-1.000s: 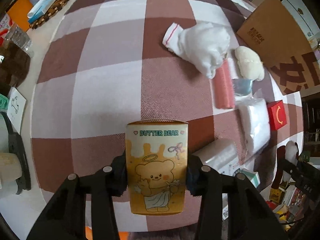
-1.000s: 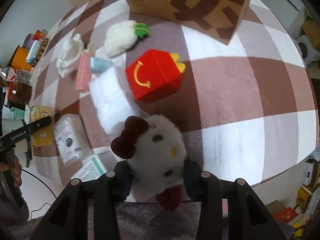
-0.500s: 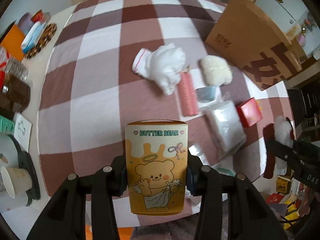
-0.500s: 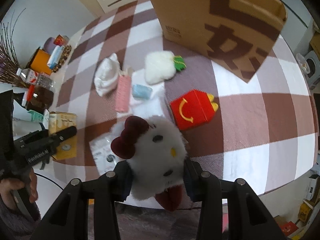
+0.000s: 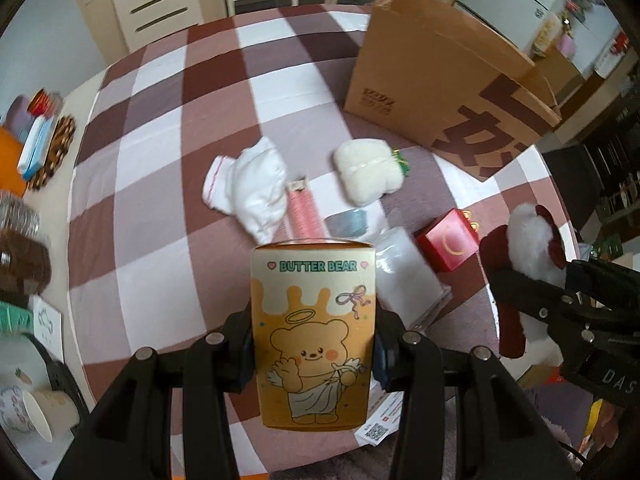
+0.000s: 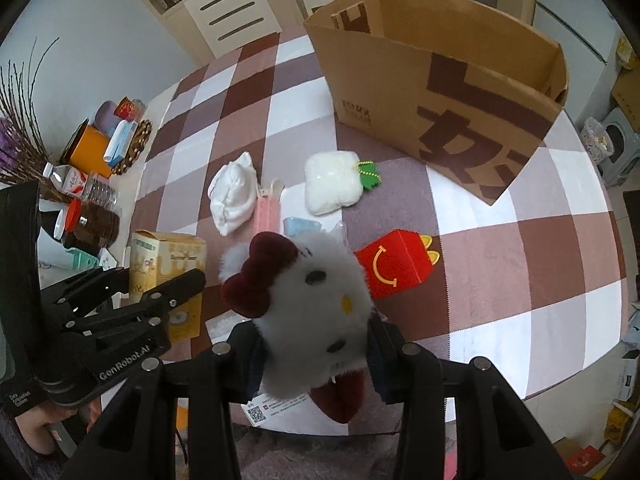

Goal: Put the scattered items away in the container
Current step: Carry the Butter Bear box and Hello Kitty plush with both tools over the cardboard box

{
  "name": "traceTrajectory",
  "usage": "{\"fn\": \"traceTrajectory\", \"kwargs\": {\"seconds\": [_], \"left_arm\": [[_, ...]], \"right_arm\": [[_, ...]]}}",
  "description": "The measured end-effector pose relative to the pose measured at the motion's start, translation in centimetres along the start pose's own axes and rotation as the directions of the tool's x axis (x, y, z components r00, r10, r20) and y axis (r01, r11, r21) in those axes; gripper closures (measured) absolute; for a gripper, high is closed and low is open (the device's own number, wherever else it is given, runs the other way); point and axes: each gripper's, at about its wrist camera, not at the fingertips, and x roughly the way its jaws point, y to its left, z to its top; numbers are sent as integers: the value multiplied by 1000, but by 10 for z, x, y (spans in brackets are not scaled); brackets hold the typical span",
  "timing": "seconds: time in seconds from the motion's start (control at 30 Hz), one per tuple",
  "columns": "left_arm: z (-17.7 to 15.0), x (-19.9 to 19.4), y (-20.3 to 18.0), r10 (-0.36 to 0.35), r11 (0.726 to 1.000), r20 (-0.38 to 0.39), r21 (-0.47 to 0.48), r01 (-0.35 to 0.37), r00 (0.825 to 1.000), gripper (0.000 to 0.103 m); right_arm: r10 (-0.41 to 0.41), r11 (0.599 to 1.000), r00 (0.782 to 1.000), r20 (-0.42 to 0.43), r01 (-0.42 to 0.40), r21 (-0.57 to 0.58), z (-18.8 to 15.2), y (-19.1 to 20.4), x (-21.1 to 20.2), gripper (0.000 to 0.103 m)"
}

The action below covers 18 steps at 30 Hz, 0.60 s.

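My left gripper (image 5: 314, 344) is shut on a yellow Butter Bear box (image 5: 314, 332), held upright above the table's near edge. My right gripper (image 6: 314, 344) is shut on a white Hello Kitty plush with a dark red bow (image 6: 308, 300), also raised. The open brown cardboard box (image 6: 448, 92) stands at the far right of the checked table. On the cloth lie a white cloth bundle (image 5: 252, 184), a pink roll (image 5: 304, 212), a white plush radish (image 5: 366, 170), a red fries-shaped box (image 5: 446, 242) and a clear tissue pack (image 5: 408, 276).
Bottles, jars and an orange box (image 6: 90, 150) crowd the left table edge. A paper cup (image 5: 44, 412) sits at the near left. A leaflet with a QR code (image 6: 276, 404) lies at the near edge. White cabinets (image 5: 160, 4) stand behind the table.
Both grippers have risen and pulled back from the table with their items still held, so the cardboard box and more of the room come into view.
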Motion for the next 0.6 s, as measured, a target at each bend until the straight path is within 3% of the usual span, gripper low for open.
{"fn": "traceTrajectory", "kwargs": {"seconds": [0.6], "left_arm": [[31,3,-58,-40,981,8,191,37,999,58]], "right_arm": [[-65,991,996,63,57,120,-1,-37,-21,61]]}}
